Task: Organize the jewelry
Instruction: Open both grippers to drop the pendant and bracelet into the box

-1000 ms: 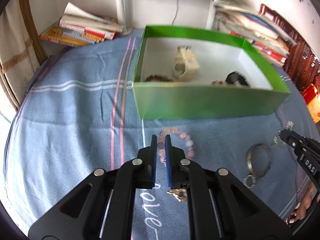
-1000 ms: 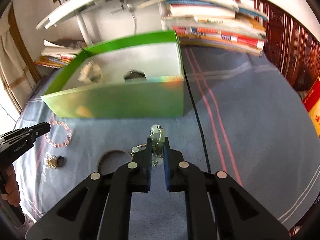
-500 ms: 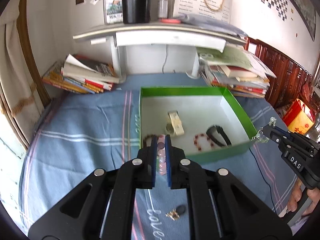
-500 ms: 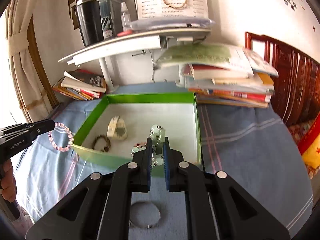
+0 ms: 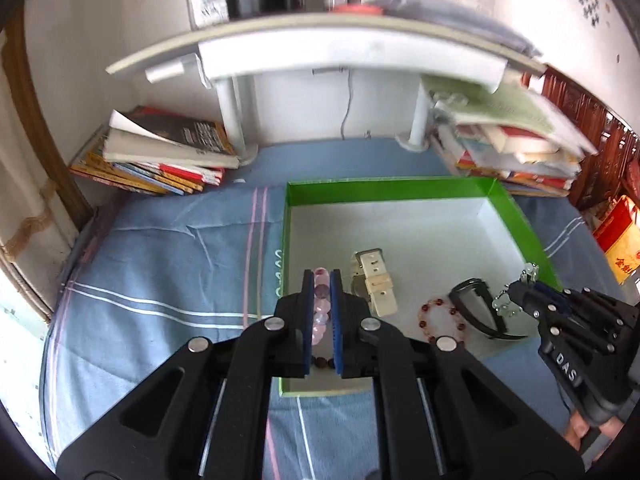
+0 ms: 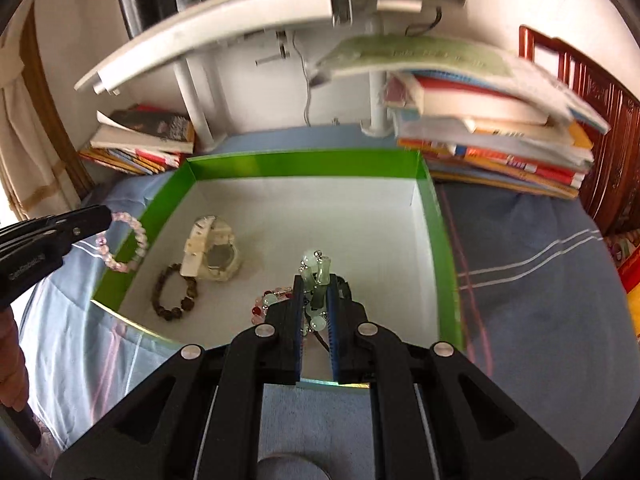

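Observation:
My left gripper (image 5: 322,280) is shut on a pink bead bracelet (image 5: 322,300) and holds it above the near left corner of the green box (image 5: 384,186). From the right wrist view the pink bead bracelet (image 6: 128,242) hangs over the box's left wall (image 6: 120,264). My right gripper (image 6: 316,280) is shut on a pale green bead bracelet (image 6: 316,276) above the box's near right part; it also shows in the left wrist view (image 5: 516,292). Inside the box lie a cream watch (image 6: 212,254), a dark bead bracelet (image 6: 174,292), a red bead bracelet (image 5: 440,320) and a black band (image 5: 476,308).
The box stands on a blue striped cloth (image 5: 160,264). Book stacks lie at the back left (image 5: 160,160) and back right (image 6: 500,140). A white shelf (image 5: 320,48) on posts hangs over the back. A silver ring (image 6: 288,468) lies on the cloth under my right gripper.
Both grippers have lifted with their bracelets from the cloth in front of the box and moved forward to above the box's inside.

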Demonstrator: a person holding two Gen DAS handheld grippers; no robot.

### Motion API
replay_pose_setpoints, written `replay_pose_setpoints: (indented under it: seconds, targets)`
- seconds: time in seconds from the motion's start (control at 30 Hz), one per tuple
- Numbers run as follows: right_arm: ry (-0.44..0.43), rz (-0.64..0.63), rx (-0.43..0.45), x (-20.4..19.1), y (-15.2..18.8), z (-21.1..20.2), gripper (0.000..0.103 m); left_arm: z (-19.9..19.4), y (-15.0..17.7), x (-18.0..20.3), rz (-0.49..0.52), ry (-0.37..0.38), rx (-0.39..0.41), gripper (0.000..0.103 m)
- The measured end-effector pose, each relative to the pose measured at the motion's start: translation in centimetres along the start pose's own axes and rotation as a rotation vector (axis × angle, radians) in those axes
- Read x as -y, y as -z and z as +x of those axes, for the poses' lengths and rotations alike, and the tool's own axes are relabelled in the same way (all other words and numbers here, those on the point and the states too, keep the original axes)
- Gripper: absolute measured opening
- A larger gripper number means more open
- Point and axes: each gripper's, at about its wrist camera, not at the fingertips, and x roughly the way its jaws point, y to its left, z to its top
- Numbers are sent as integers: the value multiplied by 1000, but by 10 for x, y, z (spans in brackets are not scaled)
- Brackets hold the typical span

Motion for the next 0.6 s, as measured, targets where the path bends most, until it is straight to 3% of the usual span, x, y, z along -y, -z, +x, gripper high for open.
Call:
replay_pose_setpoints:
  seconds: [0.1, 0.17, 0.2, 0.23, 0.27, 0.33, 0.4, 0.5, 0.6]
  targets:
    - [17, 0, -18, -1, 1, 8, 13, 21, 1, 0, -2, 11, -35, 8]
    - [17, -8, -13, -2, 2, 4, 29, 26, 3, -1, 0, 9, -45, 9]
    - [16, -16, 0, -3, 3, -2, 42, 25, 4, -2, -1, 0, -41, 10]
    - [22, -25, 22, -3, 4, -10, 47, 22, 6, -3, 0, -3, -35, 15]
    - [26, -35, 40, -3, 5, -17, 47, 18, 7, -4, 2, 0, -26, 25]
    - [32, -47, 60, -3, 9, -30, 47, 7, 11, -5, 7, -9, 1, 33]
    - [14, -45, 69, 0, 18, -46, 47, -1, 17, -7, 16, -24, 4, 34]
    - [2, -35, 67, 7, 36, -64, 47, -14, 40, -13, 12, -34, -22, 44]
    - [14, -12, 10, 17, 63, -67, 47, -22, 69, -20, 2, -14, -61, 46]
